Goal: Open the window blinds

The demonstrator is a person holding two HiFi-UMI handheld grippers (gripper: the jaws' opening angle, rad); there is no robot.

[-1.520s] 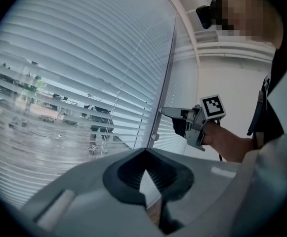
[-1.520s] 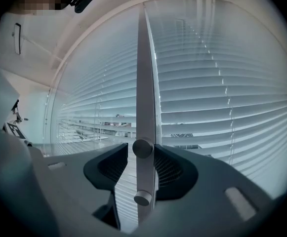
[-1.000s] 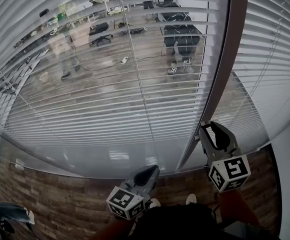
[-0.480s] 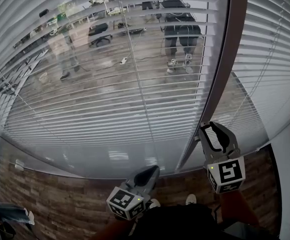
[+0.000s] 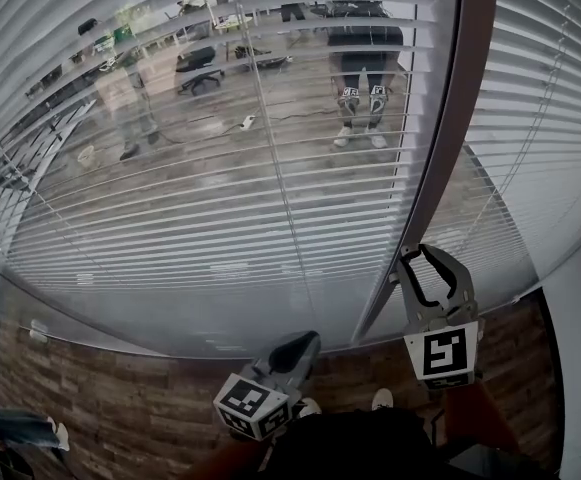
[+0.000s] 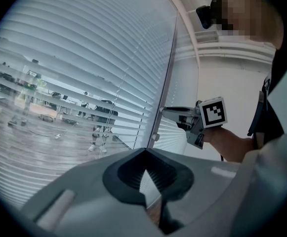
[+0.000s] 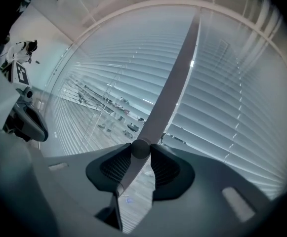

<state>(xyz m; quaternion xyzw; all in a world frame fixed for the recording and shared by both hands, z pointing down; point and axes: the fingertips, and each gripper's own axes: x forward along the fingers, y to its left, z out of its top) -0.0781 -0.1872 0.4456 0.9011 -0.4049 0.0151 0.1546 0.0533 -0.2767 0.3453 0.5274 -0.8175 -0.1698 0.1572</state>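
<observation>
The right tongs point(image 5: 416, 257) point level at the window and are clamped on the tilt wand point(image 5: 440, 138) near its lower end; in the right gripper view the rod point(image 7: 175, 78) runs straight between the two pads. The blinds point(image 5: 170, 188) hang down across the glass on both sides of the wand, their slats tilted enough that a wooden floor shows between them. The left tongs point(image 5: 305, 340) are held low, left of the wand, tips together on nothing.

The knob point(image 7: 140, 148) on the post point(image 5: 455, 118) between the blinds point(image 5: 220, 188) sits in the right claw point(image 5: 417, 256), left claw point(image 5: 308, 338) to its left.
</observation>
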